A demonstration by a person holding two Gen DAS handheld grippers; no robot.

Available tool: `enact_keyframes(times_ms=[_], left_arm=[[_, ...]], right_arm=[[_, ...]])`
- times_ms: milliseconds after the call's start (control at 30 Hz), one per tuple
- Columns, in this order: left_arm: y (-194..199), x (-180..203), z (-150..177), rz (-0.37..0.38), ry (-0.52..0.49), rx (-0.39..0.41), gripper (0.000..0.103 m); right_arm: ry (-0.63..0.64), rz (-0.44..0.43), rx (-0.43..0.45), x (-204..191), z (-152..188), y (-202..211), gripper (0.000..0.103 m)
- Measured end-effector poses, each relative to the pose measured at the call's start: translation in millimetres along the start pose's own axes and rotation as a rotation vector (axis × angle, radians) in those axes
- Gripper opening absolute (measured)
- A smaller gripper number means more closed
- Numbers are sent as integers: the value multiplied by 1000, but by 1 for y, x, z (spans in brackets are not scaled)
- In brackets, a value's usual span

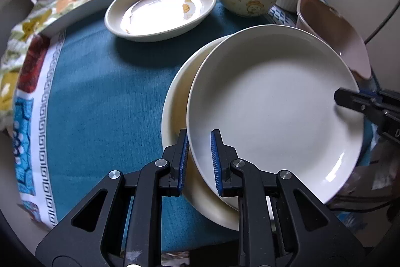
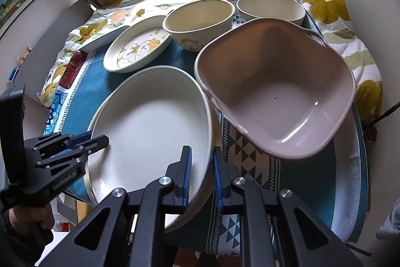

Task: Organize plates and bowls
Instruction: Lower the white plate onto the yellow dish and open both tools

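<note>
Left wrist — hand-held gripper (image 1: pixel 199 162) clamps white plate (image 1: pixel 275 111).

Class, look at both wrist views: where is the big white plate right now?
The white plate sits over a cream plate, gripped at opposite rims by the left gripper and right gripper, beside the taupe bowl.

A teal cloth (image 1: pixel 100 81) with a patterned border covered the bench. Directly on it sat a cream plate (image 1: pixel 175 101), a cartoon-printed dish (image 1: pixel 160 9), a cream cartoon bowl (image 2: pixel 200 21) and a white bowl (image 2: pixel 271 7) behind.
</note>
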State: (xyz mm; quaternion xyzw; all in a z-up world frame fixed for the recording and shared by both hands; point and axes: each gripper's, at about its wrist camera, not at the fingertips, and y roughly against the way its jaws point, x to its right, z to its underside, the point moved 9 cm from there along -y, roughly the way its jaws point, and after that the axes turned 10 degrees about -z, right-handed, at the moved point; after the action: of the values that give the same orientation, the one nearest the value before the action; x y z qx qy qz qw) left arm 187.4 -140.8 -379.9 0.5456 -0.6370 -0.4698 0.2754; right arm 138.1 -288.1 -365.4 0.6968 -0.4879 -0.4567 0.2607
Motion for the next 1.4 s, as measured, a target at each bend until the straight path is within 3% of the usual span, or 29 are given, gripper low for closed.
enact_keyframes(times_ms=[300,633,900,967,1000,1033,1067,1100,1133,1233,1333,1400], left_arm=[[14,2,-10,-199,-158,79,16],[18,-3,-9,-158,-124,77,16],[79,-32,-27,-129,8,143,17],[102,-46,-34,-118,66,185,17],[113,-53,-37,-116,94,207,18],[121,-58,-39,-118,110,221,22],[129,-65,-41,-122,128,238,28],[135,-71,-43,-127,143,252,60],[143,-79,-45,-135,167,278,103],[161,-99,-52,-144,204,352,103],[160,-115,-64,-131,193,347,103],[150,-123,-75,-76,187,333,103]], right_arm=[[-3,-19,5,-3,1,1,15],[12,-11,5,-7,-3,1,15],[78,-83,64,-42,-24,39,15],[98,-112,83,-55,-32,51,29],[111,-115,98,-60,-36,56,55],[130,-120,117,-67,-39,63,87],[146,-129,139,-73,-43,68,97],[160,-140,163,-78,-47,74,100],[176,-149,190,-85,-51,79,100],[196,-140,207,-96,-60,81,100],[194,-131,210,-105,-70,76,100],[188,-124,217,-109,-79,71,100]])
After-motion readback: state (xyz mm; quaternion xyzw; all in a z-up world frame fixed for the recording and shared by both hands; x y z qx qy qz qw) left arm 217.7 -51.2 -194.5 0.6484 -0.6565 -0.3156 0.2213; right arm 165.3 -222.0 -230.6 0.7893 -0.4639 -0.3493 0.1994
